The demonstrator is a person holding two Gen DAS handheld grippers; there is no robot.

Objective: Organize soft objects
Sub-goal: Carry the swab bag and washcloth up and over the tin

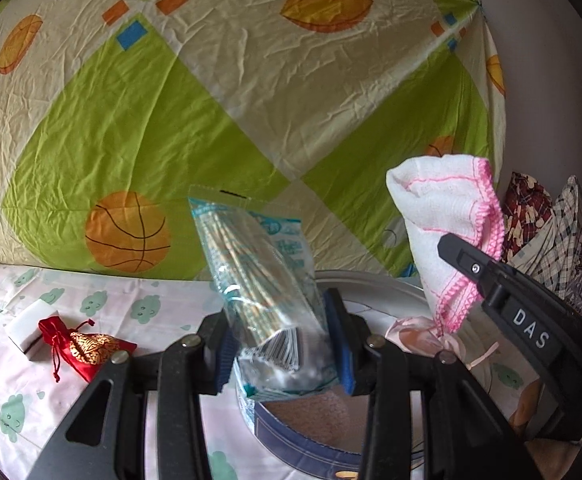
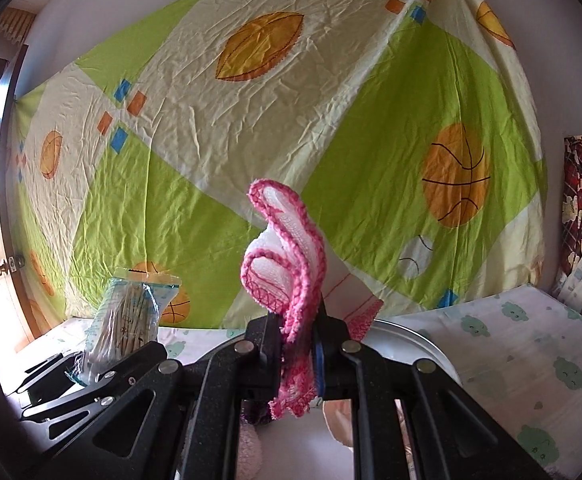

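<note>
Left wrist view shows my big round tin (image 1: 391, 280) low on the bed, and I think both things are held up high so they can drop into it. My left gripper (image 1: 281, 346) squeezes a clear bag of sticks (image 1: 251, 264), tipped up over the tin. My right gripper (image 2: 297, 354) pinches a white cloth with pink edges (image 2: 281, 248), pointing up. A little red pouch (image 1: 85, 346) waits on the sheet.

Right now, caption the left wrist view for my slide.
Left gripper lifts a clear packet of cotton swabs above a round tin; right gripper holds a pink-edged cloth alongside.
</note>
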